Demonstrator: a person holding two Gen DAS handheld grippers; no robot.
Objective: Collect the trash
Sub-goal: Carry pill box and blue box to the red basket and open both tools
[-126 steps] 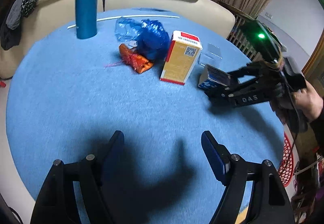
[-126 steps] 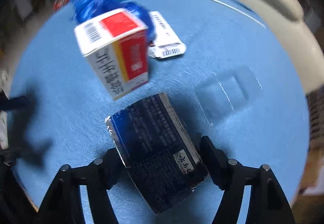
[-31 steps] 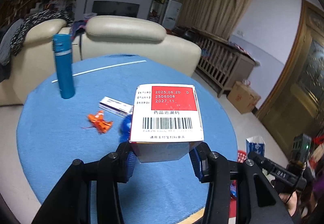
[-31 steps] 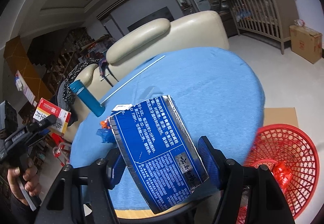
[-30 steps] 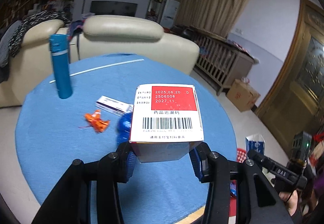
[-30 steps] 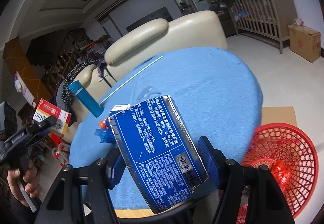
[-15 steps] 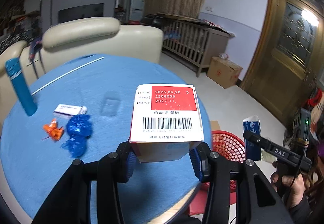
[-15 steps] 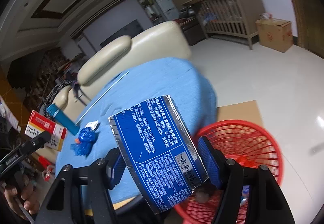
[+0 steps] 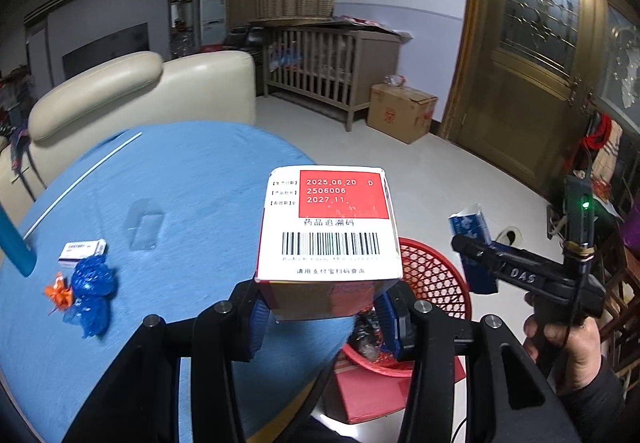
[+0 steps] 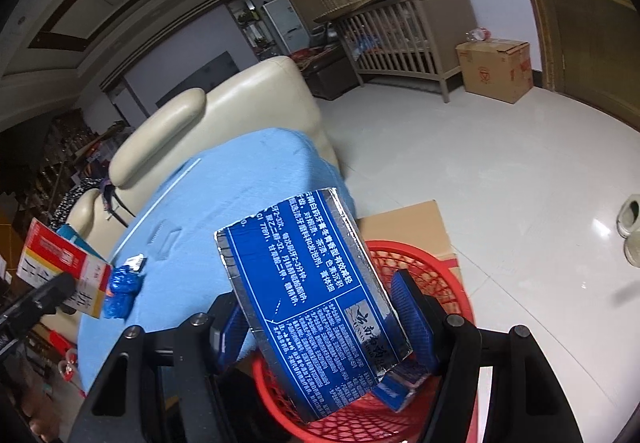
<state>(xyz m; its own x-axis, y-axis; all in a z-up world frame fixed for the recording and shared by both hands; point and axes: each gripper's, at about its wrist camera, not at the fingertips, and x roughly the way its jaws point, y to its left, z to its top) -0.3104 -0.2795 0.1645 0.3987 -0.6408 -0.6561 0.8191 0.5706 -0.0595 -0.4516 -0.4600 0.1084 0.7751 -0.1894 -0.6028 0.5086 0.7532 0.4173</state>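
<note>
My left gripper (image 9: 324, 317) is shut on a white, red and orange medicine box (image 9: 330, 239), held over the right edge of the blue round table (image 9: 192, 183). The red mesh basket (image 9: 434, 275) sits on the floor just beyond it. My right gripper (image 10: 320, 319) is shut on a blue foil-edged carton (image 10: 312, 295), directly above the basket (image 10: 440, 275). In the left wrist view that gripper (image 9: 470, 247) and its carton (image 9: 470, 229) hang to the right of the basket. A blue crumpled wrapper (image 9: 92, 291), an orange wrapper (image 9: 58, 293) and a small white box (image 9: 82, 249) lie on the table.
A clear plastic piece (image 9: 144, 223), a white stick (image 9: 80, 179) and a blue bottle (image 9: 14, 247) are also on the table. A cream sofa (image 9: 140, 95) stands behind it. The basket rests on cardboard (image 10: 408, 223). A cardboard box (image 9: 400, 115) and a wooden crib (image 9: 328, 59) stand by the far wall.
Both grippers have swung right, away from the table's middle toward the red basket. The blue carton now hangs over the basket. Both grips are unchanged.
</note>
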